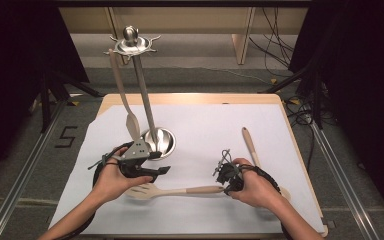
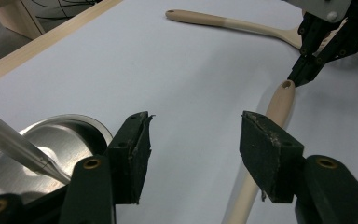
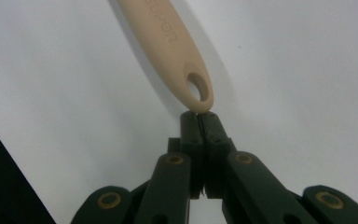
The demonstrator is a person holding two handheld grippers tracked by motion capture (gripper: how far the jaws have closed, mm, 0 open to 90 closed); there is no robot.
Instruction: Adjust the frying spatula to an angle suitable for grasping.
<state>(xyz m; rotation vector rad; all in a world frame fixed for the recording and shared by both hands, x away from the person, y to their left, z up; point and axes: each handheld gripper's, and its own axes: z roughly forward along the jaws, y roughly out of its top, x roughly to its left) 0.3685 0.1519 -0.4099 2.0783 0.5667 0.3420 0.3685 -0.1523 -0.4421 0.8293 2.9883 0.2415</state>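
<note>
The right gripper [image 1: 225, 187], jaws pressed together and empty, touches the holed handle end of the slotted wooden spatula [image 1: 172, 190], which lies near the tabletop's [image 1: 205, 115] front edge. The left gripper [image 1: 164, 163] stands wide open above the spatula's head, beside the steel stand [image 1: 147, 100].

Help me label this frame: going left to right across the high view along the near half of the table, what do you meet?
Left claw → slotted wooden spatula lying flat → right claw at its handle end → second wooden utensil.
</note>
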